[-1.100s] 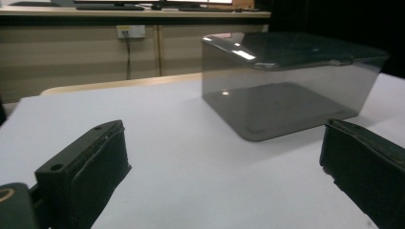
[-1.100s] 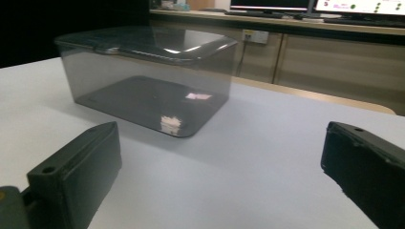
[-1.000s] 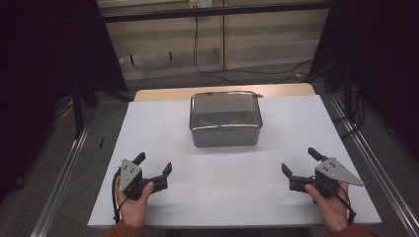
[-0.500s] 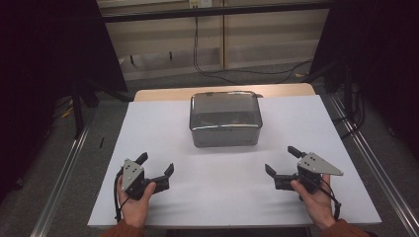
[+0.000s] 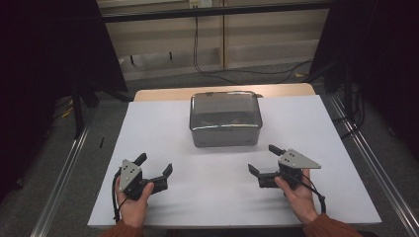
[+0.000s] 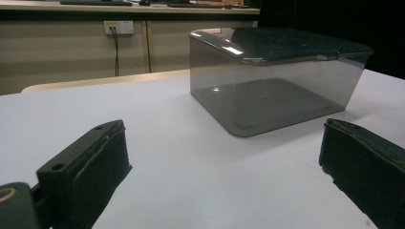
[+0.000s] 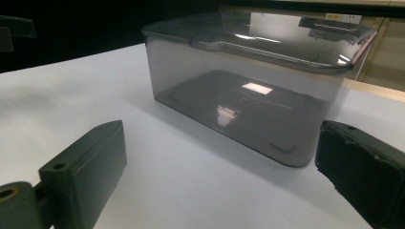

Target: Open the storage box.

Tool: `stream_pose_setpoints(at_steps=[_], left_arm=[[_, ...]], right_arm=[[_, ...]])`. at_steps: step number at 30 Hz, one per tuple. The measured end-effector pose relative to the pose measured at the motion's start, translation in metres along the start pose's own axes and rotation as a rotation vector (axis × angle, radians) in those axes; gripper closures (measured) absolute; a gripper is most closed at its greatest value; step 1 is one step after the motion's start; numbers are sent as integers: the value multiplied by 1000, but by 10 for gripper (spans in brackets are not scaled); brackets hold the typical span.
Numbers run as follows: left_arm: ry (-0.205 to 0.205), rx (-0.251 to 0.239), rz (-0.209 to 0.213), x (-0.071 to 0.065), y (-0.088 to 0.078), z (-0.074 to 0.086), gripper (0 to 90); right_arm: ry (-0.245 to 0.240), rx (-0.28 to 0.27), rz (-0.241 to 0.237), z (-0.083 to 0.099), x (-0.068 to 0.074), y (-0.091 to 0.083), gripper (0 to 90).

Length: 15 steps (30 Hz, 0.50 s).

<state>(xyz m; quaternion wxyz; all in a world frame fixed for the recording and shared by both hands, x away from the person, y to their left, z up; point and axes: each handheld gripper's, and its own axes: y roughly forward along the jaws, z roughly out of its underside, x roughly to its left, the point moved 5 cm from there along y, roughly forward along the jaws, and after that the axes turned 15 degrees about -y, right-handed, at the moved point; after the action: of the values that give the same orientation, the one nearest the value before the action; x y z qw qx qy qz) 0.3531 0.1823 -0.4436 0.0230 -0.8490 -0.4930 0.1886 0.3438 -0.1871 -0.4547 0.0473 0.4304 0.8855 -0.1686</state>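
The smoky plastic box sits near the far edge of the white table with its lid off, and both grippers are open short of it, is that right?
Not quite: the lid is on the box, as the left gripper view shows. The rest holds: left gripper and right gripper are open, short of it.

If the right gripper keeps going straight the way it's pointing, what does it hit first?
Most likely the smoky plastic box: it lies straight ahead of the open right gripper, with bare table between them.

A lidded container (image 5: 225, 118) stood on the table (image 5: 148, 128), centred toward its far edge. The left tongs (image 5: 154, 165) lay before it to the left, the right tongs (image 5: 264, 159) before it to the right, well apart.
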Motion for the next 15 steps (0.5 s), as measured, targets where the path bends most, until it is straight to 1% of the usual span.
stream_pose_setpoints(at_steps=[2,3,5,6,8,10,12,13,14,15], left_arm=[[3,0,3,0,0,0,26],[-1,4,10,0,0,0,26],[2,4,6,1,0,0,26],[-3,3,3,2,-1,0,26],[-6,2,-8,5,-1,-1,26],[-13,-6,-13,6,-2,-2,26],[-9,-7,-14,6,-2,-2,26],[-10,-5,-11,5,-2,-2,26],[-7,-5,-8,5,-1,-2,26],[-5,-5,-8,4,-1,-2,26]], right_arm=[[7,-10,1,-2,0,2,42],[11,-25,0,-5,1,4,54],[8,-26,0,-7,1,5,54],[4,-28,-5,-11,2,7,43],[-14,-28,-1,-15,3,11,23],[-21,-30,-1,-17,4,13,22],[-27,-39,-9,-21,4,18,11],[-48,-34,-7,-24,6,23,11],[-48,-34,-7,-24,6,23,11],[-68,-31,-11,-27,6,26,18]])
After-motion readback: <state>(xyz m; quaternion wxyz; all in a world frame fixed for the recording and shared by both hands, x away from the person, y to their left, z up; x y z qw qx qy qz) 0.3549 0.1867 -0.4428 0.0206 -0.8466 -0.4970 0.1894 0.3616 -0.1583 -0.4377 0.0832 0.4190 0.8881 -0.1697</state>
